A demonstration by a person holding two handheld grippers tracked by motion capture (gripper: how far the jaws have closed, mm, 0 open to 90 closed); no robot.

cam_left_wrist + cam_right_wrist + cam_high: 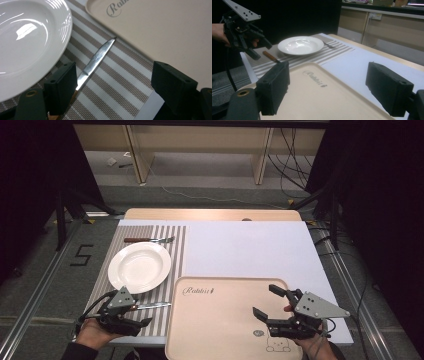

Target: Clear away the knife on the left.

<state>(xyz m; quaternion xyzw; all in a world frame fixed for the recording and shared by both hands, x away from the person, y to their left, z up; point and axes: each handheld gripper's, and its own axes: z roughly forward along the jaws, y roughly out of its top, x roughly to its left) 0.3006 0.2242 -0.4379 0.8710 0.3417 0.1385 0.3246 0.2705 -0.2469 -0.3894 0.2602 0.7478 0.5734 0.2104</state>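
Observation:
A table knife (154,305) with a wooden handle lies on the striped placemat (172,255), its blade (98,55) pointing at the beige tray (225,330). My left gripper (140,314) hovers low over the knife's handle end, jaws open. In the left gripper view the left gripper (115,72) has the knife close beside one jaw, not clamped. My right gripper (264,300) is open above the tray's right part, nothing between its jaws. The right gripper view shows the right gripper (328,70) over the tray (317,100), with the knife handle (269,56) and the left gripper (263,51) farther off.
A white deep plate (140,267) sits on the placemat, with a fork (150,240) behind it. The tray bears the word "Rabbit" and a small bear print. White table surface (250,250) stretches right of the placemat. Floor and cables lie beyond the table.

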